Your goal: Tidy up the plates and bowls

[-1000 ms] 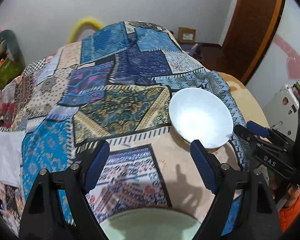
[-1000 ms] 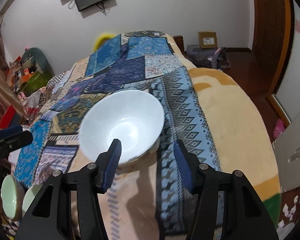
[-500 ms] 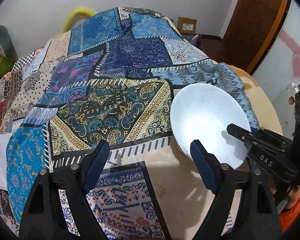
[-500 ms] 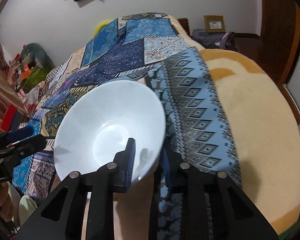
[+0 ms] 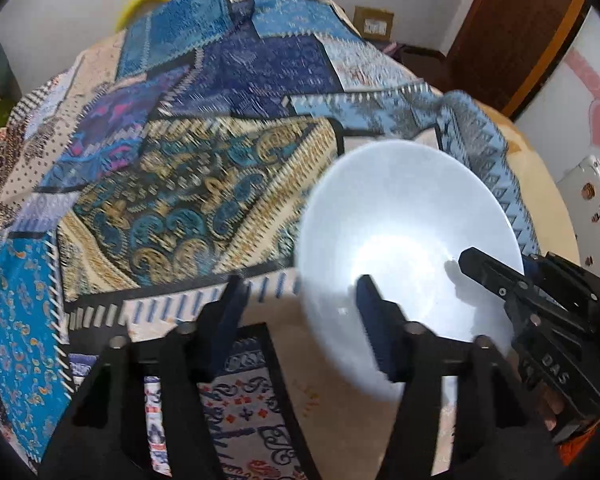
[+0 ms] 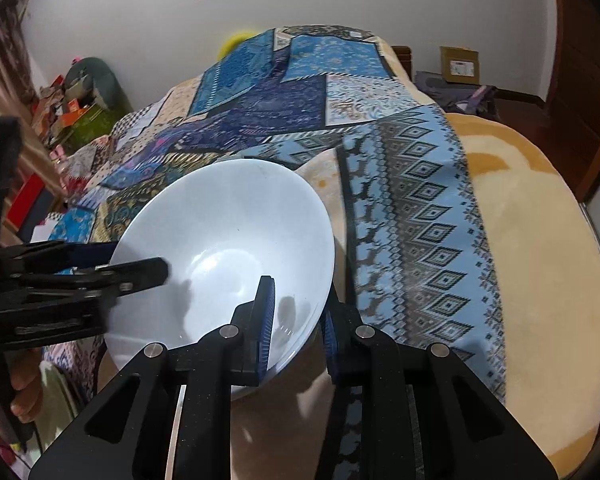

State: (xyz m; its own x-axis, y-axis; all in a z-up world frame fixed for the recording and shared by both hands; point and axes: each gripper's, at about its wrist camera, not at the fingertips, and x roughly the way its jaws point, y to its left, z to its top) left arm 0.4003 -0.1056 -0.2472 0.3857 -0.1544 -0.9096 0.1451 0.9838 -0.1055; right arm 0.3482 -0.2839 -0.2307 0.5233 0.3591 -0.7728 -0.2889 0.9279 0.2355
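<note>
Gripping white bowl rim: right gripper; left gripper closing

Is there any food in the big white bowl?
No, the white bowl is bare inside, showing only its shiny bottom and the shadows of the right hand-held gripper on its rim.

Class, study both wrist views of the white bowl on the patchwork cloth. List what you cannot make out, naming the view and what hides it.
- Bowl base: both views, hidden by its own wall.
- Right hand-held gripper outer pad: right wrist view, behind the rim it clamps.
- Left hand-held gripper contact with the rim: left wrist view, motion blur; its jaws have just been closing.
- Pale green object: right wrist view, cut off by the gripper.
</note>
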